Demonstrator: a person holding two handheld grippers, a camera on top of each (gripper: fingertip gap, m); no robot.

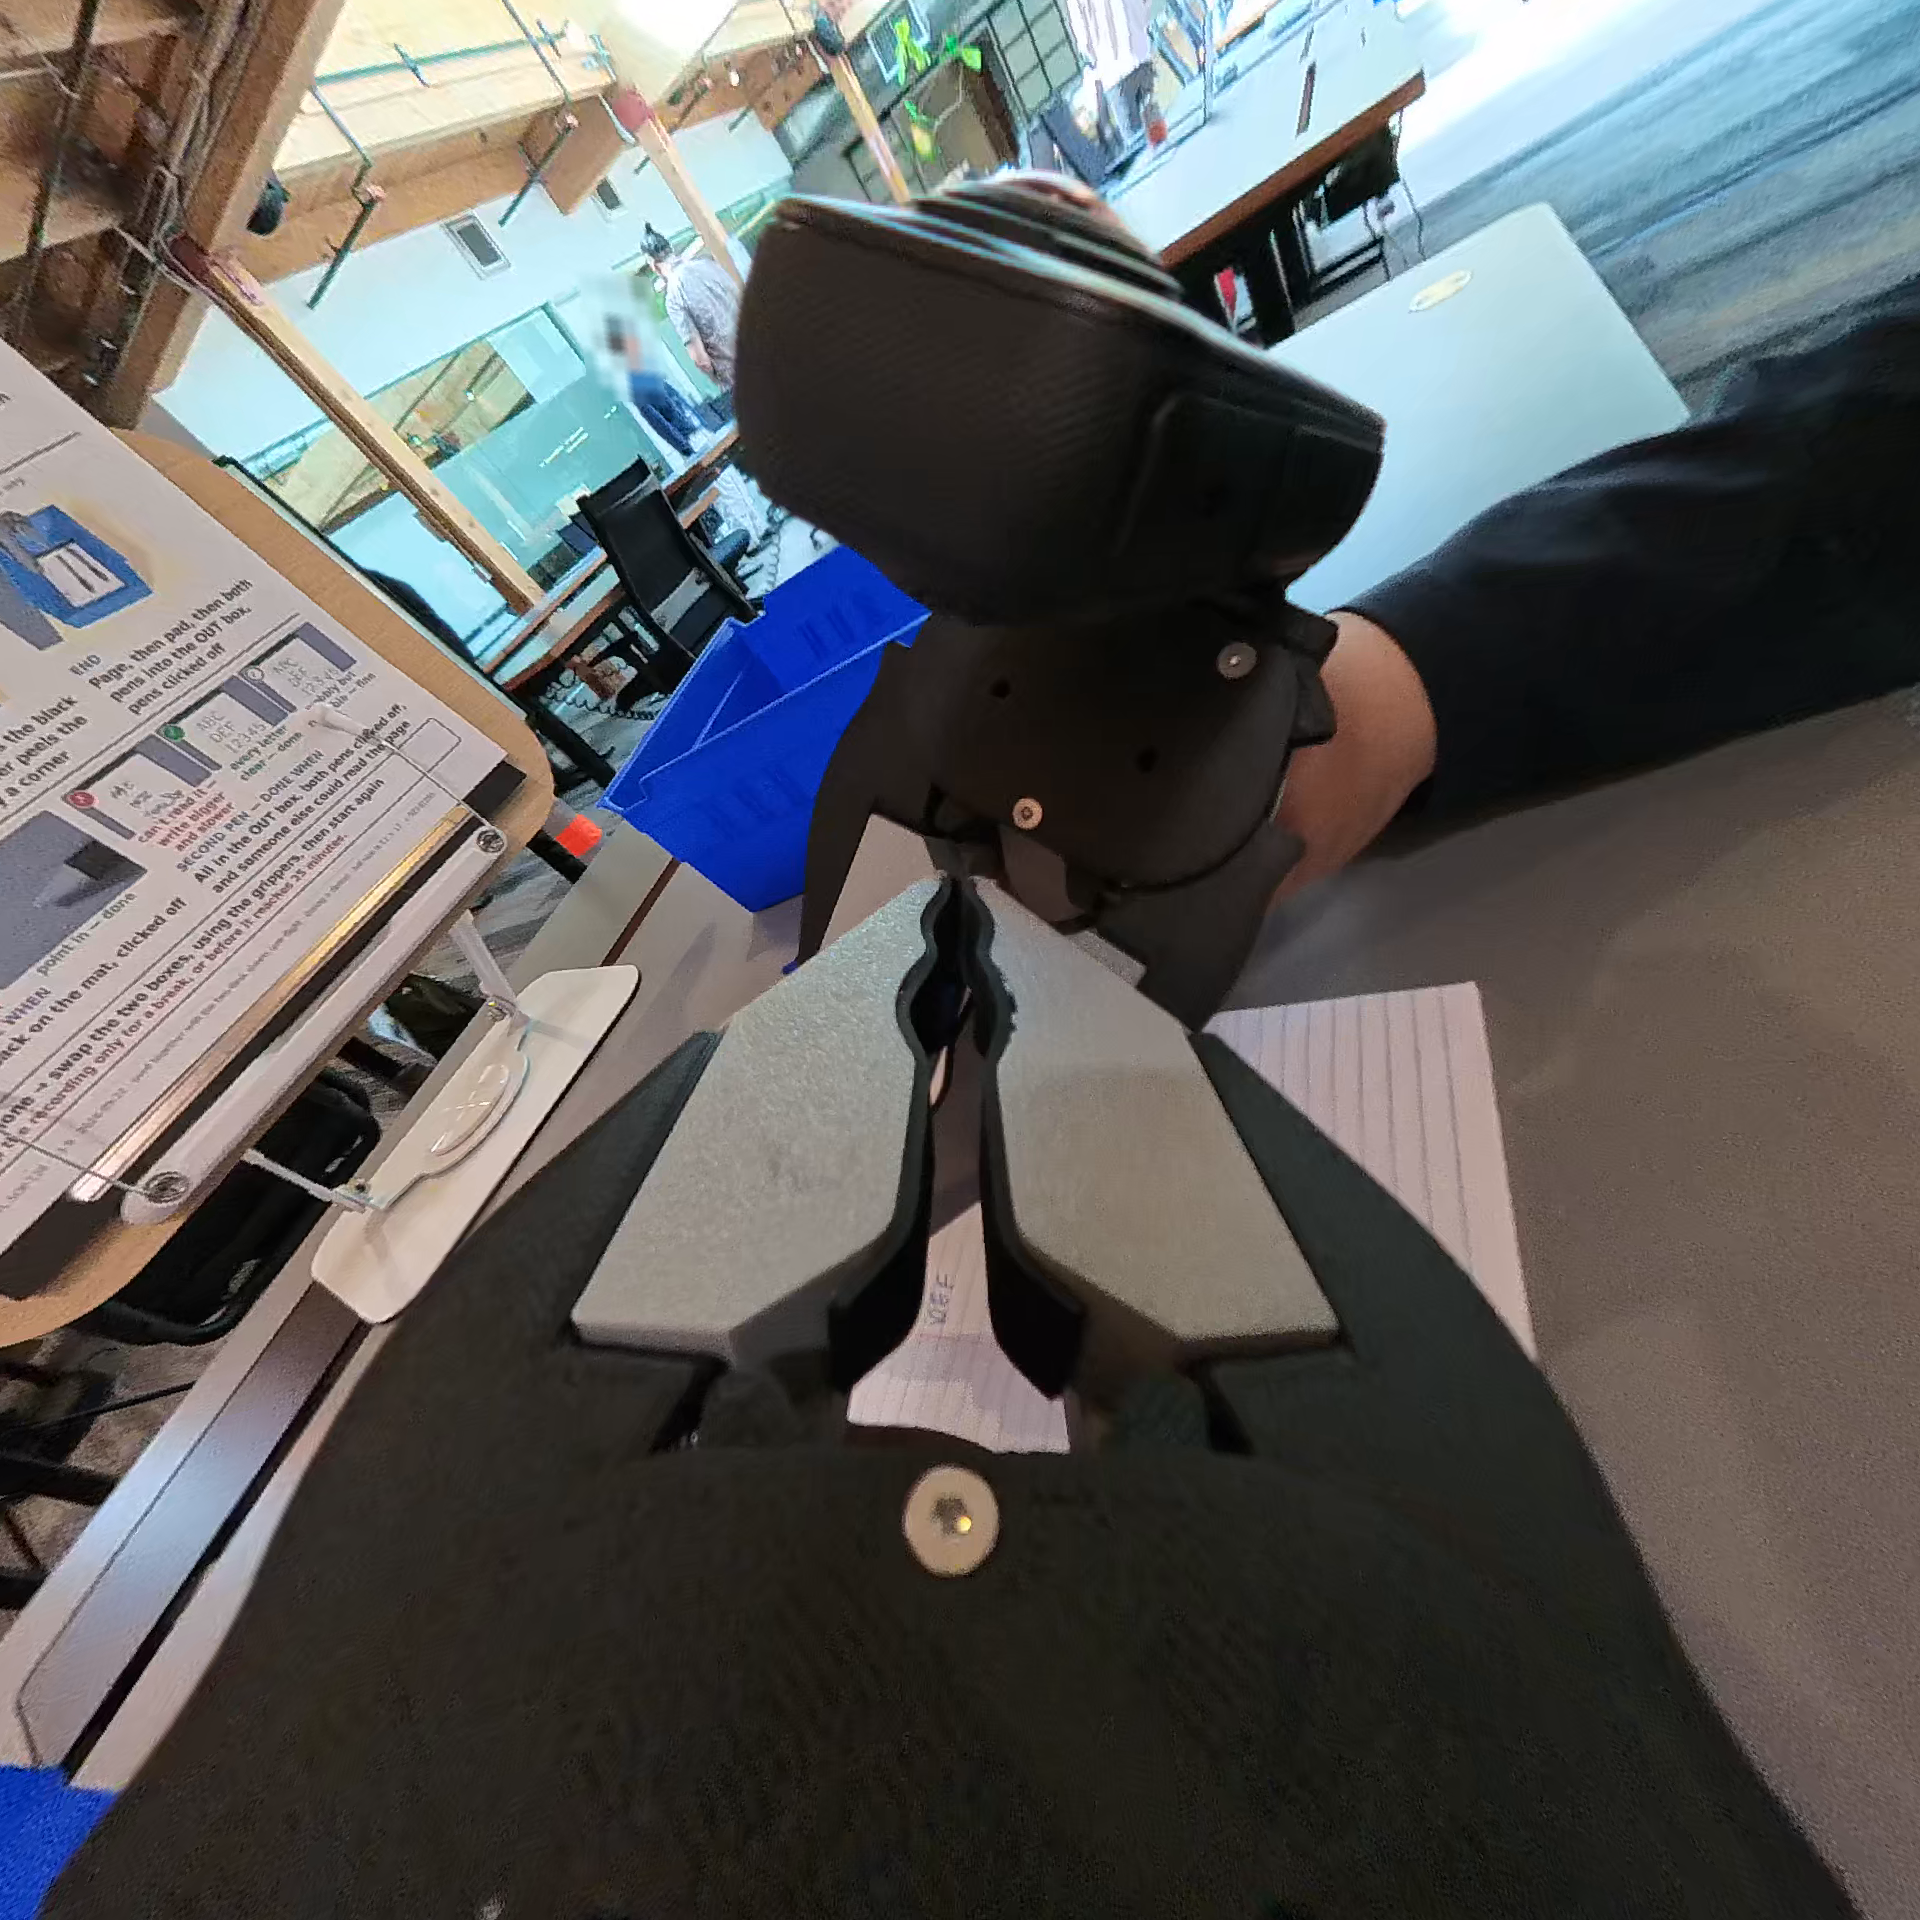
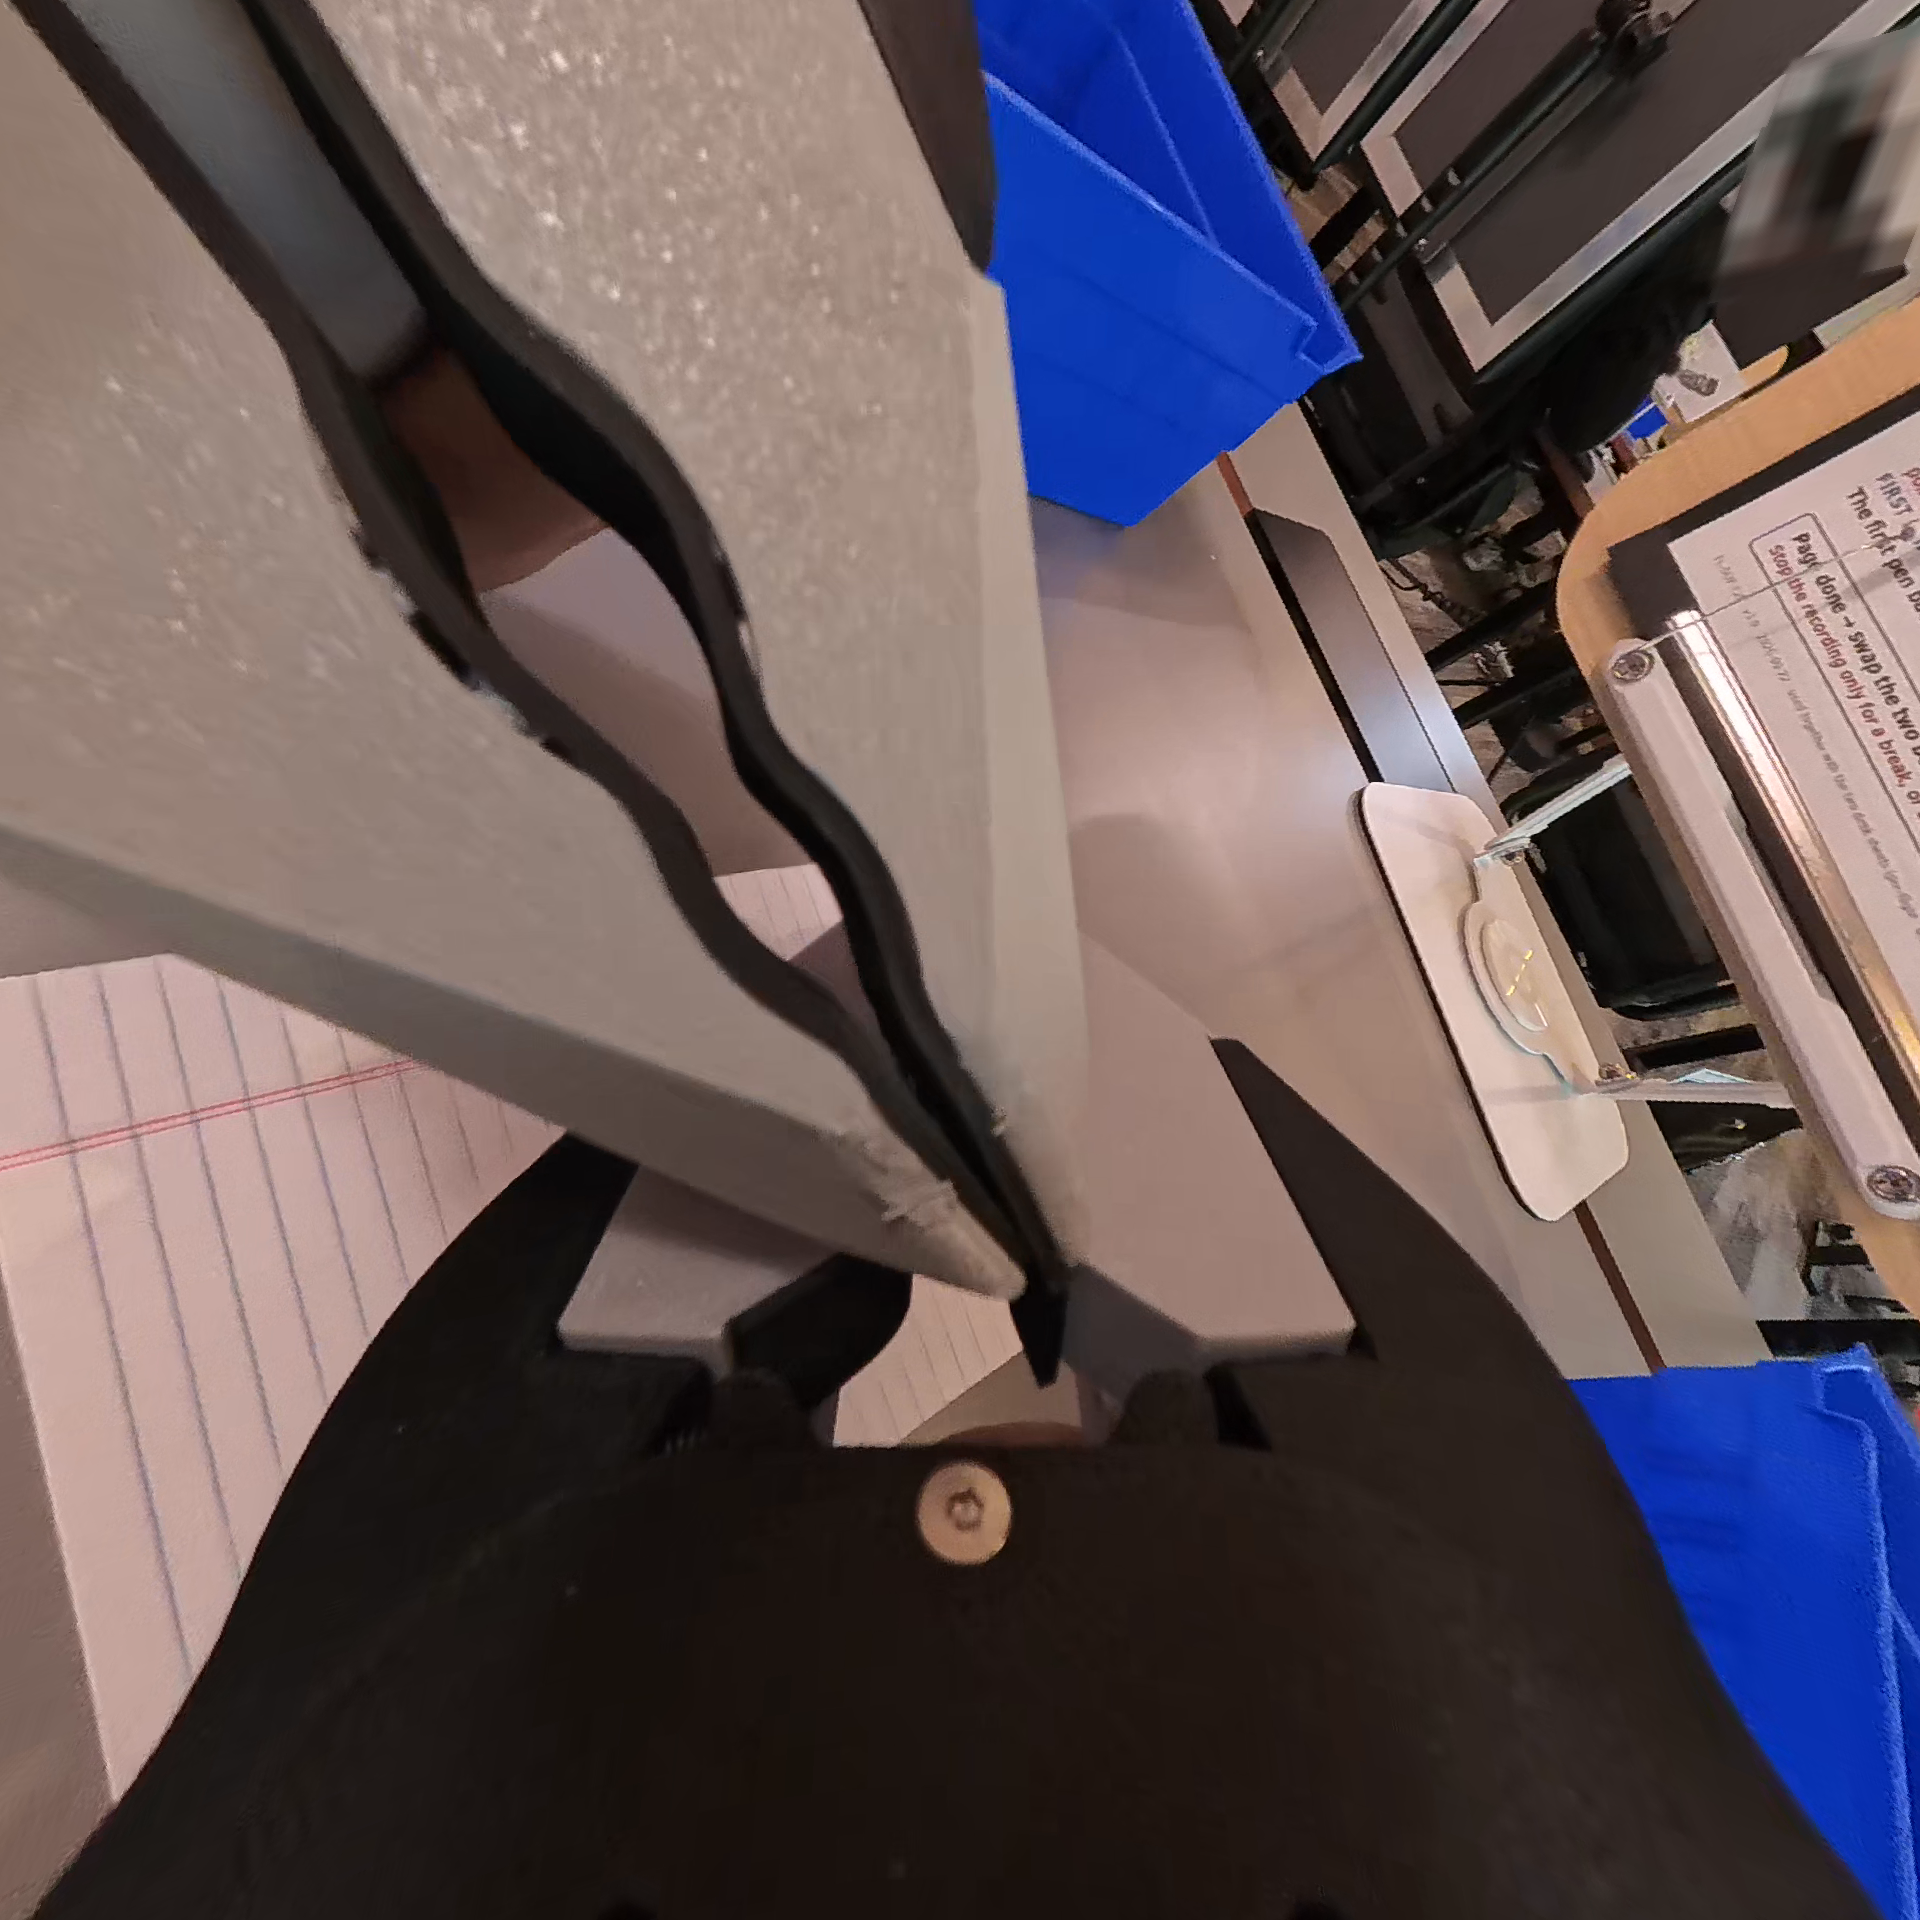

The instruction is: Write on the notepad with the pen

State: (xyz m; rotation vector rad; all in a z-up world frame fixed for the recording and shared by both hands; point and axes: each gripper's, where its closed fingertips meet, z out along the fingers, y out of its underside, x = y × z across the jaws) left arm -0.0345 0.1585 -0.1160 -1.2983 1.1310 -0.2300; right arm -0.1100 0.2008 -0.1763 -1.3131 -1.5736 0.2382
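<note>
Two grippers meet over the white lined paper notepad (image 1: pixel 1382 1122), flat on the grey counter (image 1: pixel 1714 1143). Left gripper (image 2: pixel 1029 1288) jaws pressed together, a blue sliver between, maybe the pen. Right gripper (image 1: pixel 925 883) jaws: cannot tell. Pens are light and slick, so grip mid-barrel.

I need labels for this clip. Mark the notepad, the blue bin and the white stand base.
notepad (image 1: pixel 1382 1122), left wrist view, bare lined page right of the jaws.
blue bin (image 1: pixel 727 790), left wrist view, its near side wall.
white stand base (image 2: pixel 1423 883), right wrist view, bare upper part of the plate.
</note>
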